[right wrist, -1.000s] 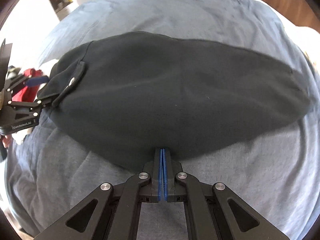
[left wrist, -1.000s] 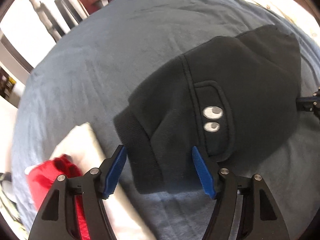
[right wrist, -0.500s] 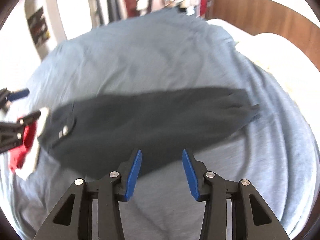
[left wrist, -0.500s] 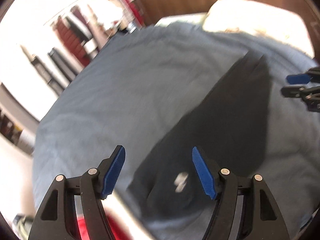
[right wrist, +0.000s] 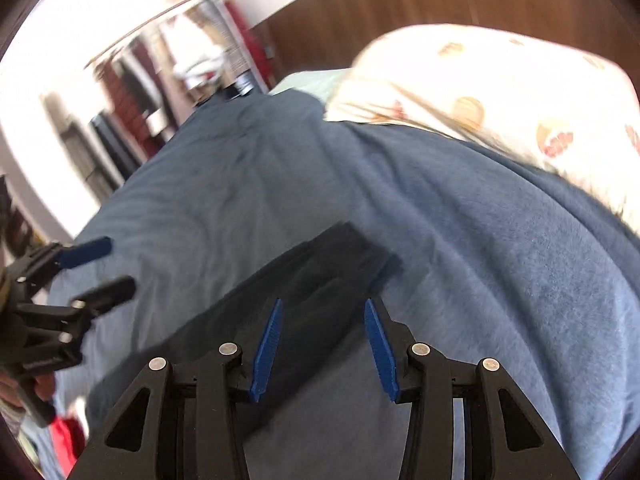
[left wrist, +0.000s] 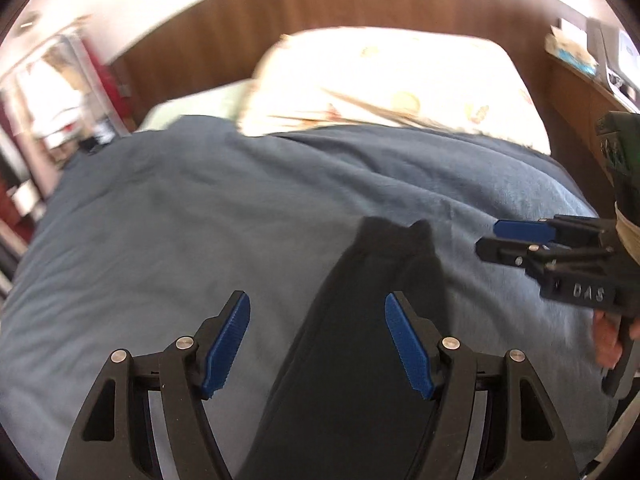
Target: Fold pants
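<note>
The black pants (left wrist: 352, 360) lie flat and lengthwise on the blue blanket (left wrist: 180, 240), their leg ends pointing toward the pillow. My left gripper (left wrist: 318, 344) is open and empty above the pants. My right gripper (right wrist: 322, 350) is open and empty above the leg end of the pants (right wrist: 304, 292). The right gripper shows in the left wrist view (left wrist: 516, 240) to the right of the leg ends. The left gripper shows in the right wrist view (right wrist: 96, 268) at the left. The waist end of the pants is out of view.
A patterned cream pillow (left wrist: 392, 84) lies at the head of the bed against a brown wooden headboard (left wrist: 248, 28). A bedside shelf with small items (left wrist: 592, 56) is at the right. Something red (right wrist: 66, 436) lies at the bed's near left.
Both grippers have swung up and toward the head of the bed. My right gripper, shut on the pants a second ago, has opened and let go. The pants lie stretched out.
</note>
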